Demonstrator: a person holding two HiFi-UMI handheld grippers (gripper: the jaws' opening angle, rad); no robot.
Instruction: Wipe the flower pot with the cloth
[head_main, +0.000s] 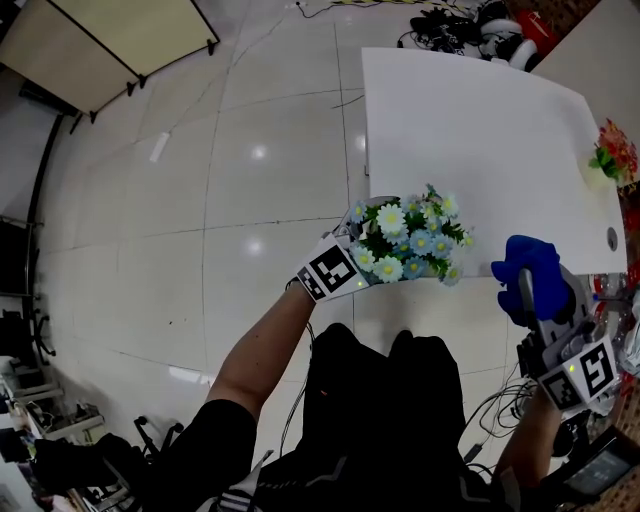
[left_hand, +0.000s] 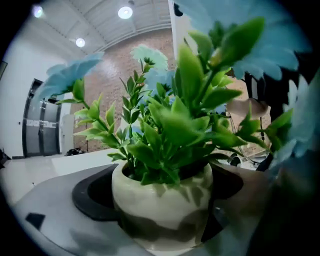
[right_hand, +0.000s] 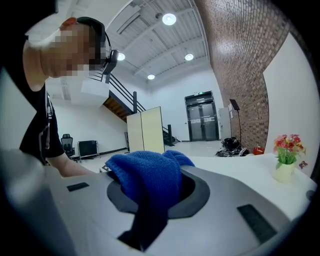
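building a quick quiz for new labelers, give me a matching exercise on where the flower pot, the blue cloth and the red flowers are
Things:
1. flower pot
2. blue cloth
3. red flowers

Places:
a. standing at the right edge of the white table
b. clamped in the right gripper
c. held between the jaws of the left gripper

Pairs: 1-c, 2-b, 3-a
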